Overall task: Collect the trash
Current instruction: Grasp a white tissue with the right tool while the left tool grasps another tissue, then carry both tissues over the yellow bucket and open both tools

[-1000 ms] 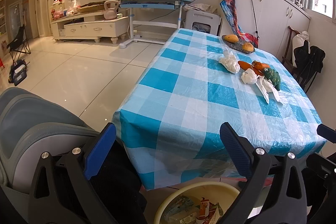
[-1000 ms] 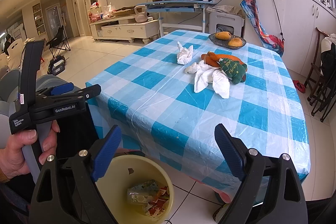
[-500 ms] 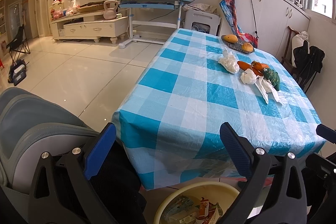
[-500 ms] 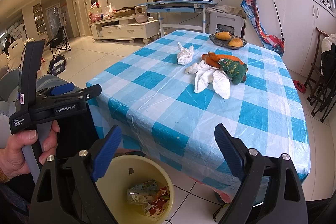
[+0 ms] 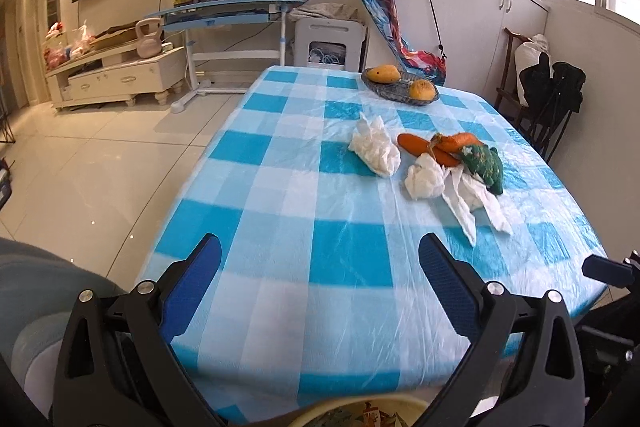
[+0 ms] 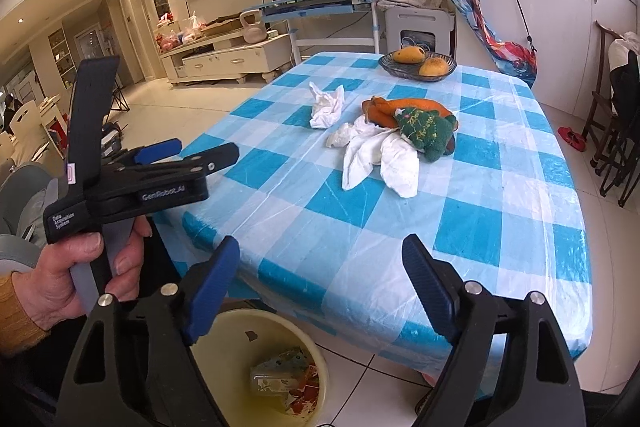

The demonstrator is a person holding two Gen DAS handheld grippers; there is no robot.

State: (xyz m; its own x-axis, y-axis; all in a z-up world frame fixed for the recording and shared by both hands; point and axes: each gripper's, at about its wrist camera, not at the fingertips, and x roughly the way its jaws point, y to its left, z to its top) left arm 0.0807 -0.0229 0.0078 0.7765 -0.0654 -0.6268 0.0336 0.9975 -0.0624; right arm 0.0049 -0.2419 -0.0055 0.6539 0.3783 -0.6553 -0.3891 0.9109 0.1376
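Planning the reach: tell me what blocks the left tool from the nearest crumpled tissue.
Nothing visible does. Only bare tablecloth lies between the open left tool and the crumpled tissue.

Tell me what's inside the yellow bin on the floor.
The yellow bin holds a few crumpled printed wrappers, red, green and white, lying at the bottom. The right gripper frame covers the bin's left side, so anything there is hidden.
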